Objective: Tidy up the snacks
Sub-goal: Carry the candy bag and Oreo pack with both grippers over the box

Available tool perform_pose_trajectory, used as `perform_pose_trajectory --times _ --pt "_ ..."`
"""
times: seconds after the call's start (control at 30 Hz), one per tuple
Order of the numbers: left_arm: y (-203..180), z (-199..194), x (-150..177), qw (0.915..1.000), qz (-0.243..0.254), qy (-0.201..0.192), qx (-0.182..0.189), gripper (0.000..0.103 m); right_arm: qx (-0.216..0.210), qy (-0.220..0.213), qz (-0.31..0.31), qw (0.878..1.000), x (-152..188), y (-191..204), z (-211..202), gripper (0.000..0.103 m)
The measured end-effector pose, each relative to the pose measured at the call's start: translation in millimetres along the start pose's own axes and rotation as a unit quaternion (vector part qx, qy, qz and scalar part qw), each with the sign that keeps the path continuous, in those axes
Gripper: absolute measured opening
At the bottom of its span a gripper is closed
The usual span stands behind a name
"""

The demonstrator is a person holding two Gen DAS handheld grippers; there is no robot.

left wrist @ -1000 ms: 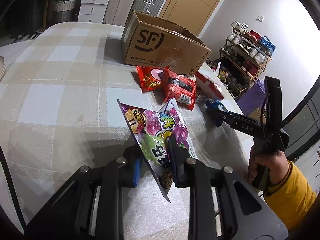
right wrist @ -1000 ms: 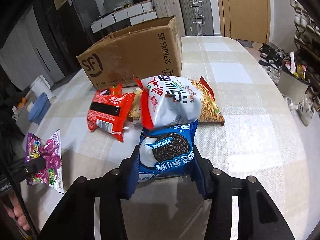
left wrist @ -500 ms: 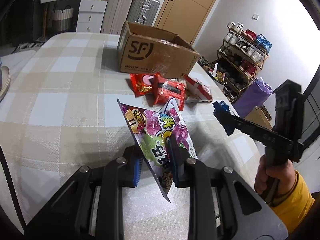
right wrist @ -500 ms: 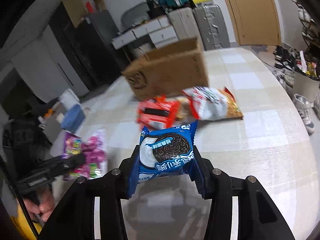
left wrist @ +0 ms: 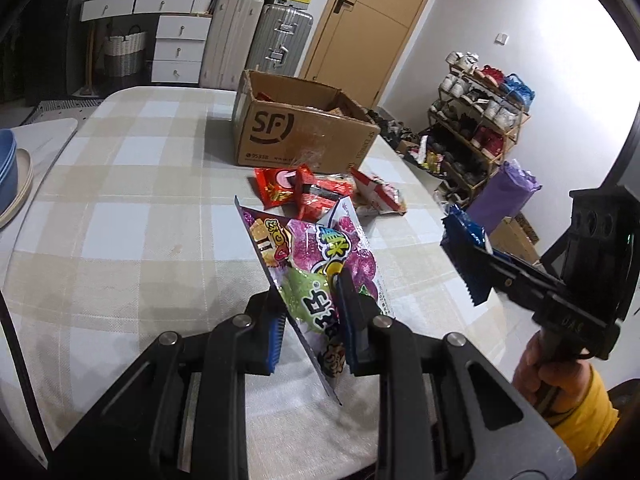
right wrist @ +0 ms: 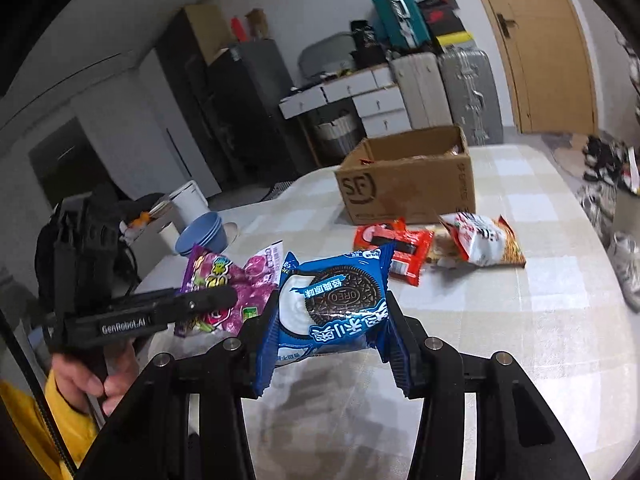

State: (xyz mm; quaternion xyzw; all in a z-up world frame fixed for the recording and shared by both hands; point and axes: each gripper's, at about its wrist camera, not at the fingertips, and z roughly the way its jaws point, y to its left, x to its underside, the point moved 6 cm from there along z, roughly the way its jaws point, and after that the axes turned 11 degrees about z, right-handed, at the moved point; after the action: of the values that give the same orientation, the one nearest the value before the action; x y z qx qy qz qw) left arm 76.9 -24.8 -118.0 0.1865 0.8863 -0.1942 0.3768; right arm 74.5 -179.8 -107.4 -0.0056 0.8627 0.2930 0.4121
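My left gripper (left wrist: 312,320) is shut on a purple candy bag (left wrist: 316,264) and holds it above the table; the bag also shows in the right wrist view (right wrist: 228,284). My right gripper (right wrist: 332,344) is shut on a blue Oreo pack (right wrist: 332,304), lifted above the table; the pack's edge shows in the left wrist view (left wrist: 464,252). An open SF cardboard box (left wrist: 304,136) stands at the far side, also in the right wrist view (right wrist: 408,188). Red snack packs (left wrist: 304,188) and a noodle bag (right wrist: 484,240) lie in front of it.
The checked tablecloth (left wrist: 132,216) covers the table. Blue bowls (right wrist: 204,232) and a white cup (right wrist: 188,200) sit on a side surface at the left. Suitcases (left wrist: 264,40), drawers and a shoe rack (left wrist: 480,120) stand beyond the table.
Both grippers have risen and pulled back from the snack pile, each still holding its pack. The right gripper has swung left, so the left gripper shows closer in its view.
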Motion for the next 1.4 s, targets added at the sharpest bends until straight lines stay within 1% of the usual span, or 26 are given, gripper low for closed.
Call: perform_pose_trajectory --times 0.17,0.33,0.4,0.47,0.63,0.77,0.9,1.03,1.13,1.2,1.3,1.33,1.4 --pt "0 -9 -3 1.0 0.005 -0.003 -0.002 0.02 -0.018 -0.005 0.005 1.0 -1 3 -2 0.047" --pt "2 -13 -6 0.9999 0.006 -0.001 -0.008 0.02 -0.012 -0.003 0.014 1.0 -5 2 -1 0.047" --pt "4 -12 -9 0.9998 0.008 0.004 -0.016 0.02 -0.017 -0.009 0.019 1.0 -7 1 -4 0.047" --pt "3 -11 -12 0.9998 0.012 0.007 -0.014 0.02 -0.024 -0.018 0.024 0.999 -10 0 -8 0.047" --pt "5 -9 -31 0.9998 0.017 0.005 -0.011 0.02 -0.028 -0.026 0.021 0.999 -22 -2 -9 0.047" --pt "9 -4 -50 0.9997 0.019 -0.002 -0.014 0.02 -0.029 -0.023 0.019 0.999 -37 -6 -3 0.047" --pt "14 4 -78 0.9994 0.026 -0.006 -0.022 0.02 -0.034 -0.028 0.011 0.999 -59 -7 3 0.047" --pt "21 16 -119 0.9987 0.038 -0.015 -0.03 0.02 -0.047 -0.033 0.008 0.998 -92 -9 10 0.047" --pt "30 25 -152 0.9976 0.044 -0.022 -0.047 0.02 -0.057 -0.028 0.015 0.998 -122 -11 22 0.047" --pt "35 35 -177 0.9974 0.05 -0.023 -0.047 0.02 -0.067 -0.024 0.021 0.997 -143 -12 31 0.047" --pt "43 51 -210 0.9967 0.059 -0.024 -0.05 0.02 -0.057 -0.024 0.014 0.998 -179 -15 49 0.047" --pt "46 55 -220 0.9963 0.06 -0.026 -0.055 0.02 -0.056 -0.022 0.014 0.998 -187 -17 55 0.047" --pt "52 72 -242 0.9958 0.069 -0.022 -0.056 0.02 -0.056 -0.017 0.029 0.998 -209 -24 70 0.047"
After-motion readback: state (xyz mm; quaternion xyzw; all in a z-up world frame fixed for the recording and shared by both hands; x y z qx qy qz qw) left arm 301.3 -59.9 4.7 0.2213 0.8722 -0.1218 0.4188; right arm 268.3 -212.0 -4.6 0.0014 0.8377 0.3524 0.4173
